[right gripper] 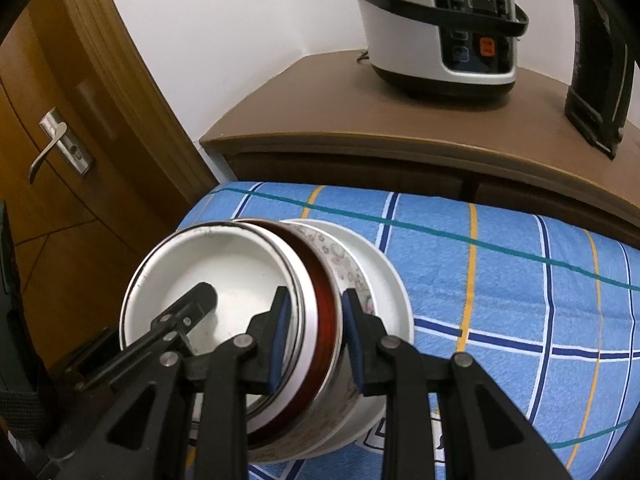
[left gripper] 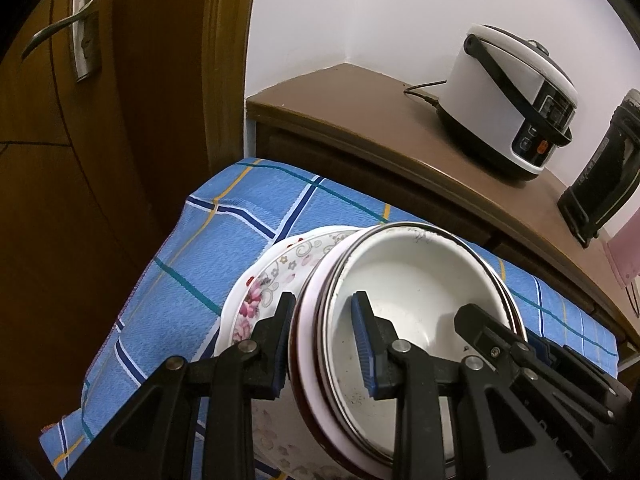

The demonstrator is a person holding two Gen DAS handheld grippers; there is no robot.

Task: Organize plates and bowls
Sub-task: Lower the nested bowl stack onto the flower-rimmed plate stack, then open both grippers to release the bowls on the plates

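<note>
A stack of nested bowls (left gripper: 408,280) with a white enamel bowl on top sits on floral plates (left gripper: 276,276) on the blue checked cloth (left gripper: 240,216). My left gripper (left gripper: 324,340) straddles the stack's left rim, one finger outside, one inside the top bowl, pads close to the rims. My right gripper (right gripper: 314,332) straddles the right rim of the same bowl stack (right gripper: 224,272), one finger inside, one outside against the floral plate (right gripper: 360,272). Each gripper's fingers show in the other's view. Contact cannot be told for sure.
A brown cabinet (left gripper: 360,120) stands behind the cloth-covered table, carrying a white rice cooker (left gripper: 516,96) and a black appliance (left gripper: 604,176). A wooden door with a metal handle (left gripper: 68,32) is at the left. The cloth (right gripper: 500,280) stretches to the right.
</note>
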